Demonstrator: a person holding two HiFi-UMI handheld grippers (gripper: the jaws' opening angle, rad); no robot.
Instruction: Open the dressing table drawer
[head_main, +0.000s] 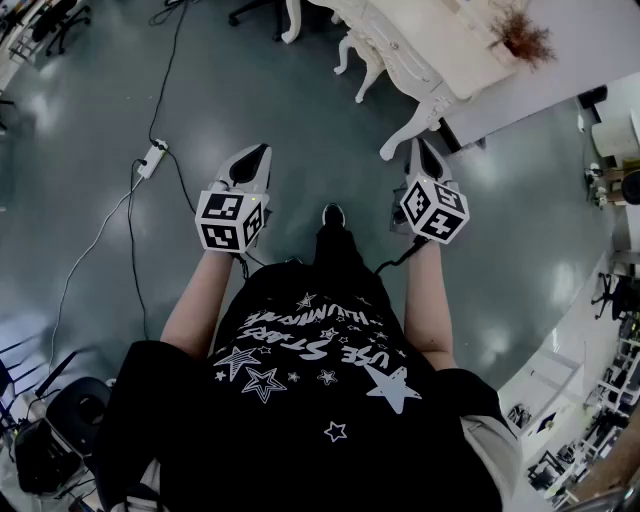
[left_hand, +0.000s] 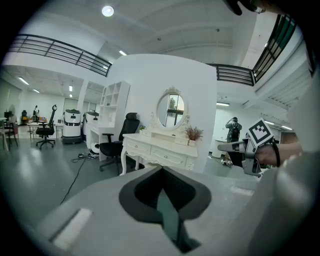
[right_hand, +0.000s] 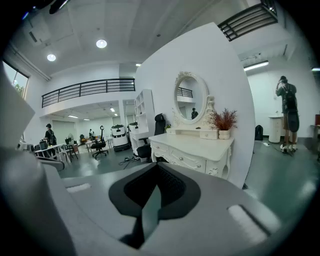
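**Item:** dressing table (head_main: 418, 48), white, with carved legs, an oval mirror (right_hand: 189, 97) and a potted dried sprig (right_hand: 223, 122) on its bench top.
**Location:** ahead of the person and up to the right in the head view, well apart from both grippers.
**Drawer fronts** (right_hand: 187, 161): shut, each with a small knob.

**Left gripper** (head_main: 258, 152): fingers pressed together, nothing between them.
**Right gripper** (head_main: 418, 147): fingers likewise pressed together and empty.

**Step in hand (judged):** the approach; nothing is reached yet.
- Walk in and stand square to the front.
- Spread one gripper's fingers before meeting a knob, then pinch it.
- Draw straight back along the drawer's run, level, without lifting or twisting.

**Views compared:**
- The head view gives the bench top and legs from above but no drawer fronts. It alone shows the power strip (head_main: 152, 158) and its cable on the floor at the left.
- Both gripper views show the fronts and knobs.
- The left gripper view alone shows the right gripper from the side, plus an office chair (left_hand: 119, 142) at the table's left end.
- The right gripper view shows the table larger, seen toward its right corner.
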